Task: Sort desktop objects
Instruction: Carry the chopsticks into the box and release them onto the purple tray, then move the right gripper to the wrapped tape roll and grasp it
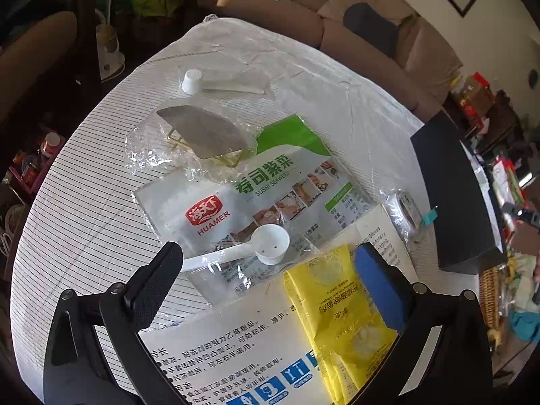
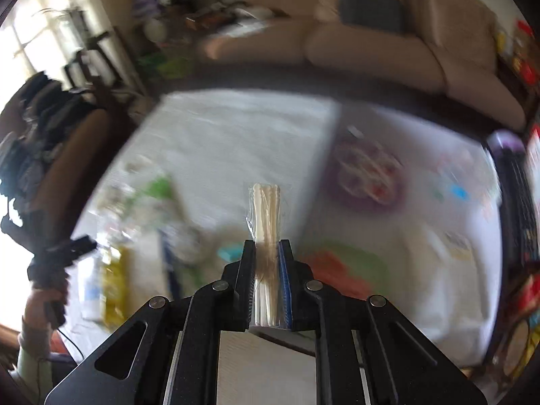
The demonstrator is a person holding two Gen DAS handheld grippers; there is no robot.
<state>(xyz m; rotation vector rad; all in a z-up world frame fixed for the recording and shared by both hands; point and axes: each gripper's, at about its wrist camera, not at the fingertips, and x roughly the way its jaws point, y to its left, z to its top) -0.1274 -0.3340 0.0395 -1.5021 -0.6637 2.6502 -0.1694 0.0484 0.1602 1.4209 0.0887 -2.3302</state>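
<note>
The right gripper (image 2: 266, 253) is clenched on a packet of sticks (image 2: 266, 212) pointing straight ahead, while the left gripper (image 1: 270, 260) hangs released over the white scoop (image 1: 260, 248).

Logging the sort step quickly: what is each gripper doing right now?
Left gripper: open, holding nothing, above the white scoop on the seaweed packet.
Right gripper: shut on a clear-wrapped packet of pale sticks.

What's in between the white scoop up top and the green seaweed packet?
A grey metal piece in crinkly clear wrap lies between scoop and seaweed packet, in the left wrist view.
</note>
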